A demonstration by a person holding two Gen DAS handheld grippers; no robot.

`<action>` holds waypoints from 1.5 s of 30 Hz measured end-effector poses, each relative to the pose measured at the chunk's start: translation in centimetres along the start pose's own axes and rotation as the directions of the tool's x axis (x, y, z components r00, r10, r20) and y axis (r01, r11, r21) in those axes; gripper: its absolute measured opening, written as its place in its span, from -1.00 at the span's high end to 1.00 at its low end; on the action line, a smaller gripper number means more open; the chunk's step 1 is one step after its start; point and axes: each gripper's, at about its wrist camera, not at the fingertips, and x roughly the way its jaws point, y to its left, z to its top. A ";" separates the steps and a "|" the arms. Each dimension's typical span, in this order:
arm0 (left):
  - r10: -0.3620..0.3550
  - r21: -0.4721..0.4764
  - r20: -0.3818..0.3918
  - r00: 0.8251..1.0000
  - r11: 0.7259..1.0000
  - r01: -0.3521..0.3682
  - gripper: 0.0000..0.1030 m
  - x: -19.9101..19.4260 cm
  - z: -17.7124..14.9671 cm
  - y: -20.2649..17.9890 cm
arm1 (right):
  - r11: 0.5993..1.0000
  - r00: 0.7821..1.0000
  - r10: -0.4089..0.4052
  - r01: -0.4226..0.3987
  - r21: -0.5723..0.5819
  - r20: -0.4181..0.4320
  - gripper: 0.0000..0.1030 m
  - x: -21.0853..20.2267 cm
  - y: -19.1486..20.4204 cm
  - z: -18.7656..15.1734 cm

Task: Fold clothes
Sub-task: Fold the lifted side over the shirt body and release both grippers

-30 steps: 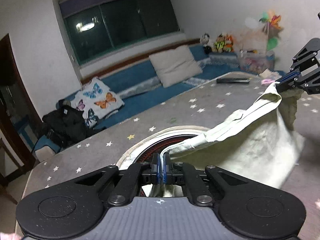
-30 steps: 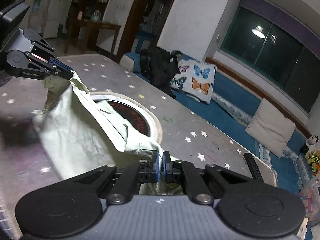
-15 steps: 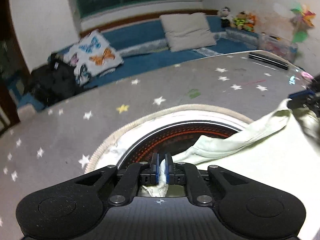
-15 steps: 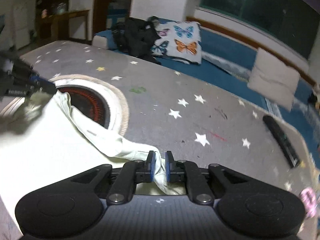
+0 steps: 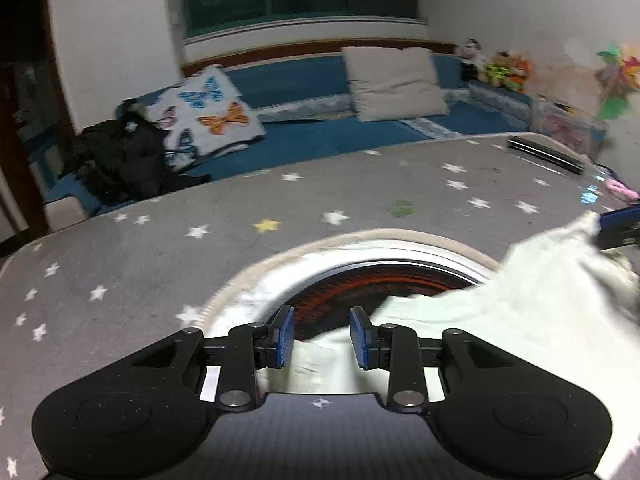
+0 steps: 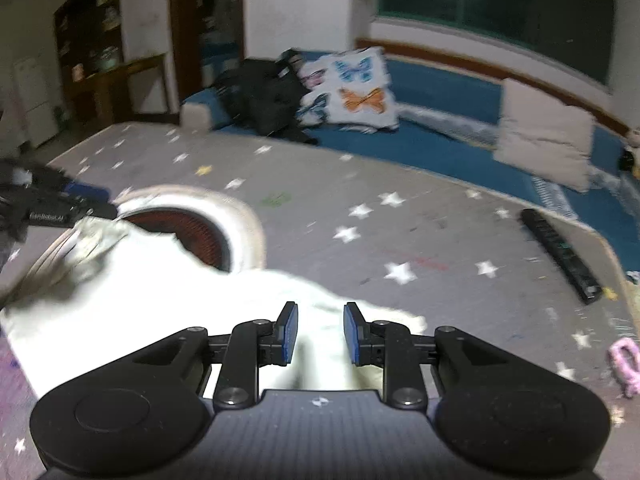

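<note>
left gripper (image 5: 321, 336): opening, off cloth (image 5: 500, 312) | right gripper (image 6: 317, 334): opening, cloth between, unpressed

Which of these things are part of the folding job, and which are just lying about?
Part of the job:
- pale garment, spread on the table
- left hand-held gripper, jaws opening over it
- right hand-held gripper, jaws opening over it

Just lying about:
- black remote
- pink item
- butterfly cushion
- round burner in the table
</note>
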 end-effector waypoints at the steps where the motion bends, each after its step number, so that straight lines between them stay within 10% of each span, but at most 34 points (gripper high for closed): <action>1: -0.016 0.010 -0.005 1.000 1.000 0.016 0.36 0.2 -0.1 -0.4 | 1.000 1.000 0.006 -0.006 -0.002 -0.013 0.54 0.5 0.2 -0.1; 11: -0.019 -0.050 -0.074 0.997 0.999 0.015 0.56 3.9 -1.0 0.4 | 0.998 0.996 0.024 -0.020 0.054 -0.081 0.54 4.2 -0.7 -1.0; 17: -0.003 -0.051 -0.048 0.999 0.999 0.001 0.54 1.1 -1.1 0.4 | 0.999 0.998 -0.001 0.004 0.054 -0.062 0.51 1.9 -0.7 -1.0; 25: 0.011 -0.078 -0.016 1.000 0.997 -0.012 -0.05 -5.2 -4.1 -0.2 | 0.998 0.999 -0.021 0.023 0.060 -0.034 0.38 -4.3 0.0 -2.5; 45: 0.011 -0.232 -0.046 0.999 0.972 -0.021 0.11 -9.6 -11.5 -1.3 | 0.951 0.999 -0.021 0.028 0.309 -0.027 0.36 -9.3 -0.2 -13.2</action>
